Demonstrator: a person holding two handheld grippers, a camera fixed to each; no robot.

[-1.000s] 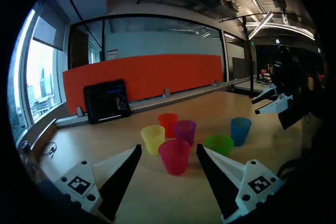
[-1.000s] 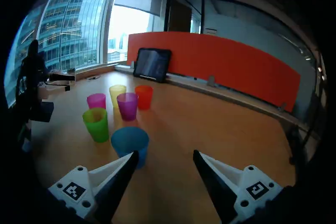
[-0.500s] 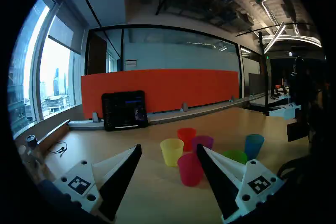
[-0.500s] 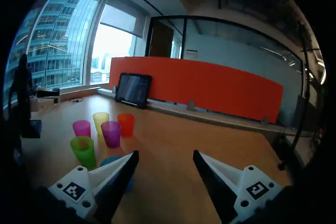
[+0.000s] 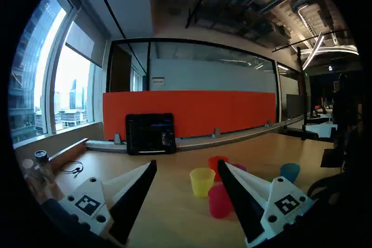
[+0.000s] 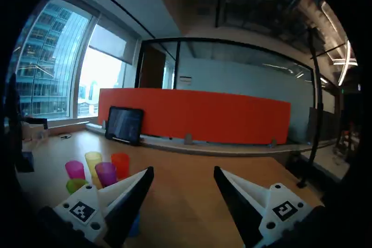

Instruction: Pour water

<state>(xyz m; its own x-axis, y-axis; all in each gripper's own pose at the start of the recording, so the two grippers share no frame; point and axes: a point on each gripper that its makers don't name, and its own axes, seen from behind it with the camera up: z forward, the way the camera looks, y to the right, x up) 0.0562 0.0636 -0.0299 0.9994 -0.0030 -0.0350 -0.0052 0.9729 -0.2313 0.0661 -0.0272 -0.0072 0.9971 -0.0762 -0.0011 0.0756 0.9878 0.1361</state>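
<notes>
My left gripper [image 5: 186, 162] is open and holds nothing. Beyond its tips on the wooden table [image 5: 172, 201] stand a yellow cup [image 5: 202, 182], a red cup [image 5: 217, 163] and a pink cup [image 5: 219, 200]. A purple cup [image 5: 240, 167] peeks from behind the right finger, and a blue cup [image 5: 290, 172] stands farther right. My right gripper [image 6: 183, 169] is open and empty too. Low on its left stand the pink cup [image 6: 75, 169], yellow cup [image 6: 93, 160], red cup [image 6: 120, 164], purple cup [image 6: 106, 174] and green cup [image 6: 76, 185]; the blue cup [image 6: 135, 225] is mostly behind the left finger.
A dark tablet [image 5: 150, 134] leans against the orange divider [image 5: 190, 113] at the table's back edge. Small bottles [image 5: 41, 163] stand at the far left by the windows. In the right gripper view the tablet [image 6: 123, 124] stands back left, with bare wooden table [image 6: 186, 201] ahead.
Both views have tilted upward, so the cups have sunk toward the bottom of each picture. The blue and green cups have slipped behind the fingers. Both grippers stay open.
</notes>
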